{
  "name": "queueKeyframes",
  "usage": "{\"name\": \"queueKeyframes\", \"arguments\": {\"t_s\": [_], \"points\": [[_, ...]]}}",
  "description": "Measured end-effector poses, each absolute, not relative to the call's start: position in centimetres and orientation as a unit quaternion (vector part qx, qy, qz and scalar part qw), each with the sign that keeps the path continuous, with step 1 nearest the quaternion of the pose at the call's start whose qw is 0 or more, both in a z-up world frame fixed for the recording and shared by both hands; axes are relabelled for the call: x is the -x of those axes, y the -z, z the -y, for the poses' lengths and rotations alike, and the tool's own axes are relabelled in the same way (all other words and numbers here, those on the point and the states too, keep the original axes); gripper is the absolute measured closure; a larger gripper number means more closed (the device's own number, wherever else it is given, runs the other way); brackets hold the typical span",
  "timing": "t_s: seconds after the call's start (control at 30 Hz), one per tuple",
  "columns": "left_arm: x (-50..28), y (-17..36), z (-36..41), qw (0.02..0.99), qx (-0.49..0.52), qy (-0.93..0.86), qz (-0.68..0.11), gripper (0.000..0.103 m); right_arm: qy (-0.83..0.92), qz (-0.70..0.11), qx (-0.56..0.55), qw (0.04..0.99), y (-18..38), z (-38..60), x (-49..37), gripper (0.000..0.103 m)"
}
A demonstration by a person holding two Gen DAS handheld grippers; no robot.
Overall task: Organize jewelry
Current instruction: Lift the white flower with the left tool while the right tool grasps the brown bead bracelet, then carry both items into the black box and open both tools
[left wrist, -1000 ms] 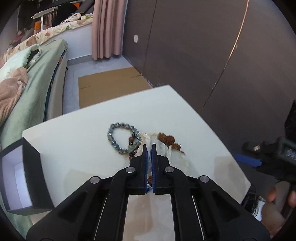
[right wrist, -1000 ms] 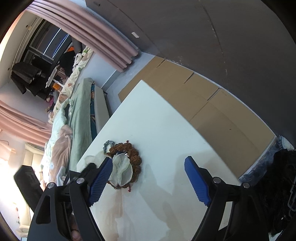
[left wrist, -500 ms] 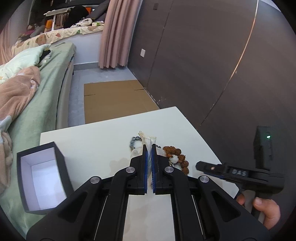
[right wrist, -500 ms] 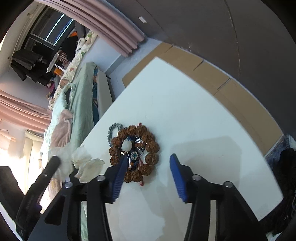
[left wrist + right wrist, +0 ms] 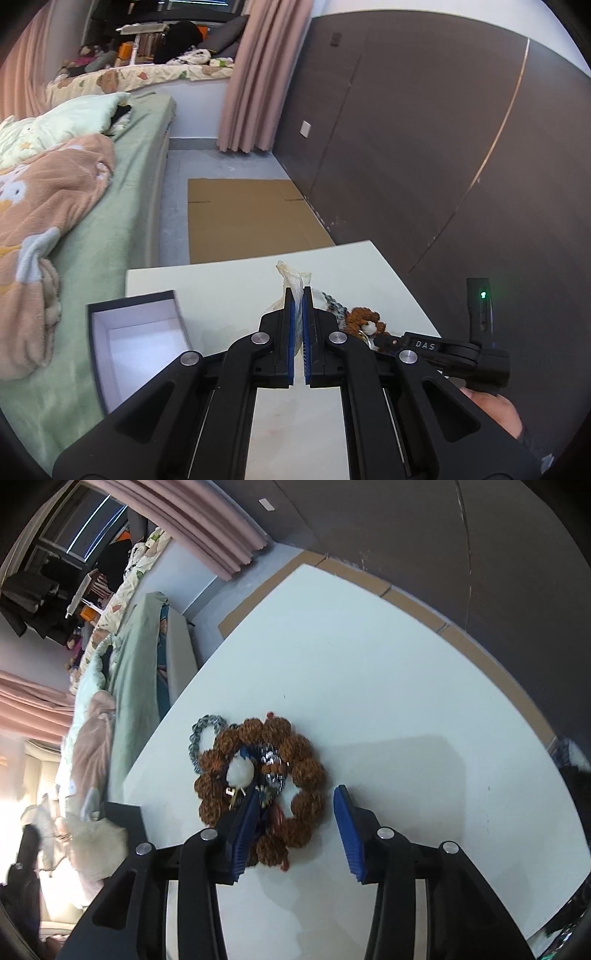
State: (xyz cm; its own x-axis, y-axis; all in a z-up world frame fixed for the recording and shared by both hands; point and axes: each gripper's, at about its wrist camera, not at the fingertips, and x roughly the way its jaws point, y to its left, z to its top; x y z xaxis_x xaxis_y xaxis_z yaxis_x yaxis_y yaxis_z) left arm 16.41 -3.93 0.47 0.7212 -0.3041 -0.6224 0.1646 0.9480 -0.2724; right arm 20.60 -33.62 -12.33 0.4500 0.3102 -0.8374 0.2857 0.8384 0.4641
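My left gripper is shut on a crumpled whitish plastic bag and holds it above the white table. A brown bead bracelet lies on the table with a white pendant and small blue and silver pieces inside its ring; a grey bead bracelet lies beside it. My right gripper is open and low over the brown bracelet, its jaws astride the ring's near side. The bag also shows at the left of the right wrist view.
An open black box with a white inside stands at the table's left edge. A bed with green and peach bedding lies left. Cardboard covers the floor beyond the table. A dark wall panel stands right.
My left gripper has lifted the bag up off the jewelry and toward the box. My right gripper has come down over the brown bracelet and narrowed its opening.
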Motion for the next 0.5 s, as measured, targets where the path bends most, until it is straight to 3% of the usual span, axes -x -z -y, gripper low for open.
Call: {"name": "queueKeyframes", "arguments": {"t_s": [0.17,0.5], "points": [[-15.4,-1.2,1.1,0.926,0.116,0.109,-0.341,0.098,0.013,-0.537,-0.233,0.811,12.2,33.0,-21.4,0.085],[-14.2,-1.5,-3.8,0.929,0.145,0.072,-0.334,0.098,-0.081,-0.461,-0.208,0.859,6.0,31.1,-20.4,0.086]]}}
